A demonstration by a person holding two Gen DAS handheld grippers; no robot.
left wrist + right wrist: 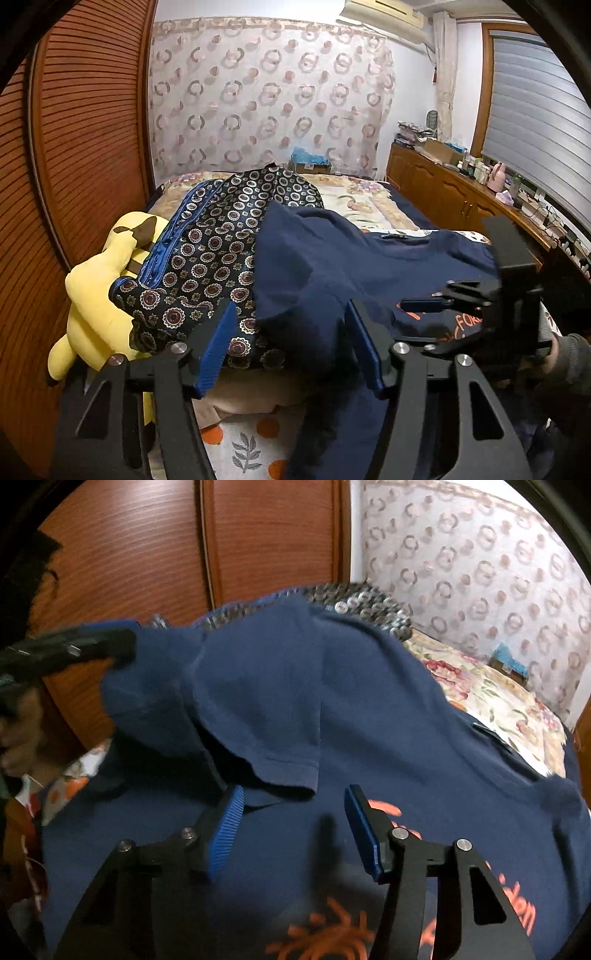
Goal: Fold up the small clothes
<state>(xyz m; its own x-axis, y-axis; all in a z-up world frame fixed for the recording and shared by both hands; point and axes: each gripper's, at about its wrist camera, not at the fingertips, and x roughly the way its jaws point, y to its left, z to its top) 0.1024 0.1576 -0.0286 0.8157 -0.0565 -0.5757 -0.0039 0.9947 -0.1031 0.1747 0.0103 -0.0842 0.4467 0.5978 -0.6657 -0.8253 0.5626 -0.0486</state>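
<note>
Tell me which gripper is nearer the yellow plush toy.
Left. The left gripper hovers open over the patterned garment beside the yellow plush toy; the right gripper is across the navy T-shirt, farther away.

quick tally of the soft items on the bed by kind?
Navy T-shirt with orange print: 1
Dark patterned garment with blue trim: 1
Yellow plush toy: 1
Total: 3
</note>
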